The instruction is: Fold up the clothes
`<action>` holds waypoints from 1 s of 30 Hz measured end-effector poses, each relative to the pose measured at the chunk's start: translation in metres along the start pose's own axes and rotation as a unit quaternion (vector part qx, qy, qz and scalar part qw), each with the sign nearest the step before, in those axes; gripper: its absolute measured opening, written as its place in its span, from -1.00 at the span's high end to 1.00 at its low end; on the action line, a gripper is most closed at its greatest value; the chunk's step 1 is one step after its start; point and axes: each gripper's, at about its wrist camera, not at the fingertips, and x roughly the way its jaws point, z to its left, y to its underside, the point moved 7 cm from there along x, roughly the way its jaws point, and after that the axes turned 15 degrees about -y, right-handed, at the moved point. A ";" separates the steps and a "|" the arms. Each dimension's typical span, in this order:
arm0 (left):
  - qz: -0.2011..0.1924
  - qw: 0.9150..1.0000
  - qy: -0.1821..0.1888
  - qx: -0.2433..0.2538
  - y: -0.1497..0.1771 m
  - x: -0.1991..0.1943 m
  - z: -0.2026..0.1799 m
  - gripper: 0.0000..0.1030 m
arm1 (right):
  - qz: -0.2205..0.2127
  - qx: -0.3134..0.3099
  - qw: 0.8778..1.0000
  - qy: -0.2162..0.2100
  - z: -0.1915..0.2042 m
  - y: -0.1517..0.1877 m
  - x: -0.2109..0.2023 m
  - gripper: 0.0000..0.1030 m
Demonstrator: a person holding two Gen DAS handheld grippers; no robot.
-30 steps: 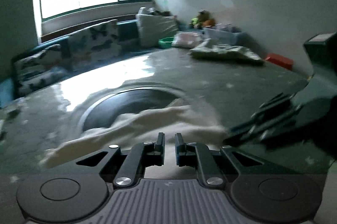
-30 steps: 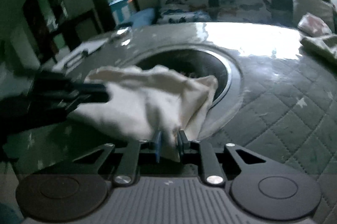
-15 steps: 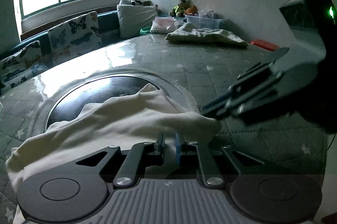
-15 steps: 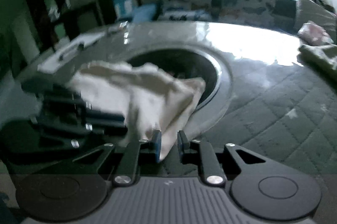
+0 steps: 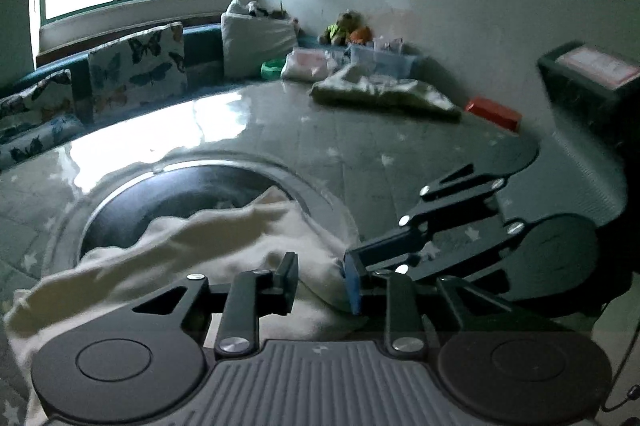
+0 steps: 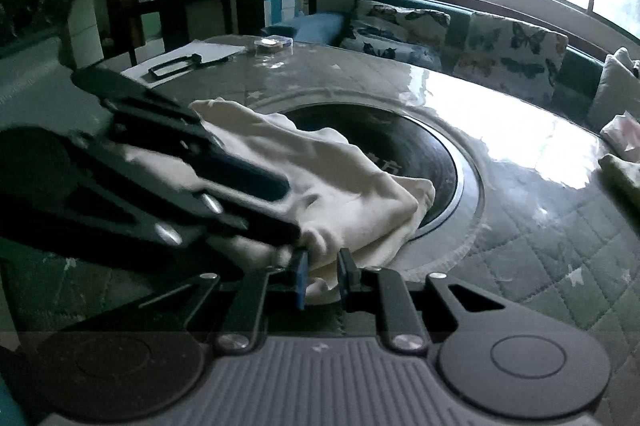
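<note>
A cream garment (image 5: 208,246) lies bunched on the quilted table, over the edge of the dark round inset (image 5: 168,198). My left gripper (image 5: 322,280) has its jaws apart, with a fold of the garment lying between them. My right gripper (image 6: 324,276) has its jaws partly apart around a corner of the garment (image 6: 320,178). The two grippers sit close together at the same end of the cloth. The right gripper shows at the right of the left wrist view (image 5: 460,238). The left one shows at the left of the right wrist view (image 6: 168,186).
A second heap of clothes (image 5: 380,94) lies at the far side of the table, next to an orange box (image 5: 494,114). Papers and a clipboard (image 6: 180,64) lie at the far left corner. Butterfly cushions (image 6: 480,42) line a bench under the window.
The left jaws have gone from shut to apart, and the right jaws have widened a little. The two grippers have come together at the near end of the garment.
</note>
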 end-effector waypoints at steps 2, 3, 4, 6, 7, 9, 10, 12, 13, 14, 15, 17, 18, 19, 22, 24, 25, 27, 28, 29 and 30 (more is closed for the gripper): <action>0.008 1.000 0.011 -0.009 0.001 0.004 0.001 0.68 | 0.002 0.000 1.000 0.000 0.000 0.002 0.000 0.69; 0.011 1.000 0.017 -0.012 0.002 0.004 0.002 0.76 | 0.003 0.001 1.000 -0.002 0.000 0.004 -0.001 0.69; 0.009 1.000 0.017 -0.012 0.003 0.004 0.002 0.80 | 0.002 0.003 1.000 -0.005 -0.001 0.005 -0.002 0.69; 0.005 1.000 0.014 -0.011 0.005 0.003 0.003 0.84 | -0.002 0.007 1.000 -0.008 -0.002 0.005 -0.004 0.69; 0.003 1.000 0.013 -0.014 0.005 0.002 0.004 0.86 | -0.003 0.010 1.000 -0.009 -0.002 0.005 -0.004 0.69; 0.001 1.000 0.012 -0.024 0.006 0.001 0.006 0.86 | -0.006 0.024 1.000 -0.016 -0.006 0.004 -0.005 0.69; 0.000 0.999 0.014 -0.030 0.005 0.000 0.007 0.87 | -0.006 0.030 0.999 -0.020 -0.007 0.004 -0.005 0.69; -0.002 0.999 0.016 -0.037 0.005 -0.001 0.008 0.87 | -0.007 0.044 0.999 -0.031 -0.010 0.004 -0.004 0.69; -0.003 0.999 0.018 -0.039 0.006 -0.001 0.008 0.87 | -0.008 0.049 0.998 -0.039 -0.011 0.004 -0.003 0.69; -0.003 0.999 0.019 -0.039 0.007 -0.001 0.008 0.87 | -0.008 0.051 0.998 -0.042 -0.012 0.004 -0.002 0.69; -0.002 0.999 0.019 -0.040 0.008 -0.001 0.008 0.87 | -0.008 0.055 0.998 -0.044 -0.013 0.004 -0.001 0.69; 0.001 0.999 0.018 -0.044 0.008 -0.001 0.010 0.85 | -0.012 0.063 0.997 -0.046 -0.017 0.003 0.002 0.69; 0.004 0.999 0.017 -0.047 0.008 -0.001 0.011 0.84 | -0.015 0.067 0.997 -0.045 -0.018 0.004 0.003 0.69; 0.003 0.999 0.015 -0.049 0.008 -0.003 0.014 0.78 | -0.018 0.071 0.996 -0.043 -0.020 0.004 0.005 0.69; -0.010 0.999 -0.008 -0.044 0.007 -0.012 0.029 0.74 | -0.031 0.069 0.997 -0.032 -0.018 0.006 0.004 0.88; -0.008 0.999 -0.026 -0.041 0.011 -0.014 0.041 0.74 | -0.040 0.060 0.997 -0.019 -0.015 0.005 0.000 0.95; -0.002 0.999 -0.036 -0.040 0.016 -0.014 0.048 0.74 | -0.044 0.054 0.998 -0.012 -0.013 0.004 -0.002 0.96; 0.013 0.998 -0.054 -0.039 0.025 -0.012 0.061 0.74 | -0.047 0.022 0.998 0.017 -0.008 0.001 -0.007 0.96; 0.022 0.997 -0.060 -0.037 0.030 -0.011 0.066 0.74 | -0.048 0.007 0.998 0.032 -0.006 -0.001 -0.010 0.97; 0.029 0.997 -0.067 -0.032 0.036 -0.010 0.070 0.74 | -0.046 -0.012 0.998 0.049 -0.002 -0.002 -0.011 0.97; 0.030 0.997 -0.072 -0.027 0.040 -0.011 0.072 0.74 | -0.044 -0.031 0.996 0.065 0.001 -0.003 -0.012 0.98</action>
